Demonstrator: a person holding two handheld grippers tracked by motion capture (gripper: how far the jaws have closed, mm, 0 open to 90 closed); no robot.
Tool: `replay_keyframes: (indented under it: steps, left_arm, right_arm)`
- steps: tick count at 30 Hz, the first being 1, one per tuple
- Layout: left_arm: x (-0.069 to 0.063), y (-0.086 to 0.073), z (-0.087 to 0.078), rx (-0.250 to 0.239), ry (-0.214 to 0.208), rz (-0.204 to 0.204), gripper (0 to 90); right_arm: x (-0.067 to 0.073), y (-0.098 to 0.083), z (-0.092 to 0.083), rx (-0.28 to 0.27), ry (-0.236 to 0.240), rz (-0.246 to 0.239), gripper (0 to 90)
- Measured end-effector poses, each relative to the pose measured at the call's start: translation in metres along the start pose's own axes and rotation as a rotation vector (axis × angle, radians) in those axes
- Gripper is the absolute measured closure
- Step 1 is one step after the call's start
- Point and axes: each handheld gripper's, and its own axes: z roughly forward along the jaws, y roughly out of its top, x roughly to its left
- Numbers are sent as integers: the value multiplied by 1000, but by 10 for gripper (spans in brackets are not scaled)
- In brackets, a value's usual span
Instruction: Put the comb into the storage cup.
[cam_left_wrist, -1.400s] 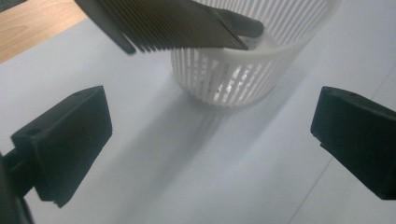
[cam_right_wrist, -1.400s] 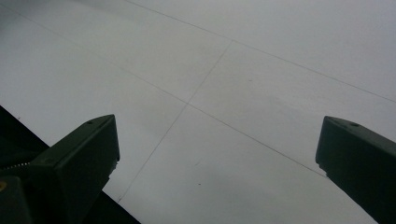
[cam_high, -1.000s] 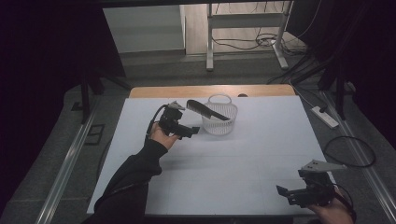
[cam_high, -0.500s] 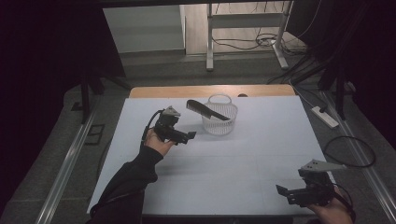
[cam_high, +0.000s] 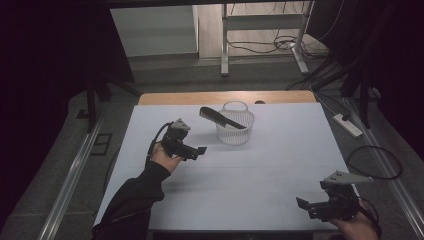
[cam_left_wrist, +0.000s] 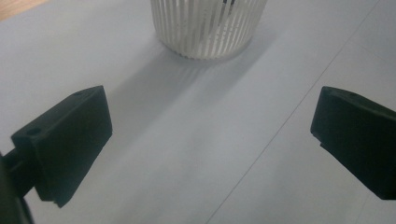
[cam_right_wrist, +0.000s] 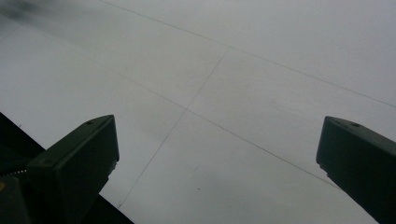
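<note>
Left gripper view: left tool (cam_left_wrist: 210, 144) wide open, empty, jaws apart above the table (cam_left_wrist: 196, 177), near the basket (cam_left_wrist: 208, 28).

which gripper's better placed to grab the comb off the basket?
Left. The left gripper is open beside the basket holding the comb; the right gripper, also open, sits at the table's near edge.

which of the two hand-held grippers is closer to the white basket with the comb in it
The left hand-held gripper. It hangs open just beside the white basket holding the black comb, while the right hand-held gripper sits open at the table's near right corner.
</note>
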Motion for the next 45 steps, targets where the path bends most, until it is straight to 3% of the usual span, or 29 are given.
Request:
replay_keyframes:
  steps: [21, 45]
  left_arm:
    - [-5, -22, -26, -38, -17, -48, 0]
    - [-16, -42, -51, -56, 1, -52, 0]
  right_arm:
    - [1, 0, -1, -6, 3, -6, 0]
    - [3, 0, 0, 1, -9, -20, 0]
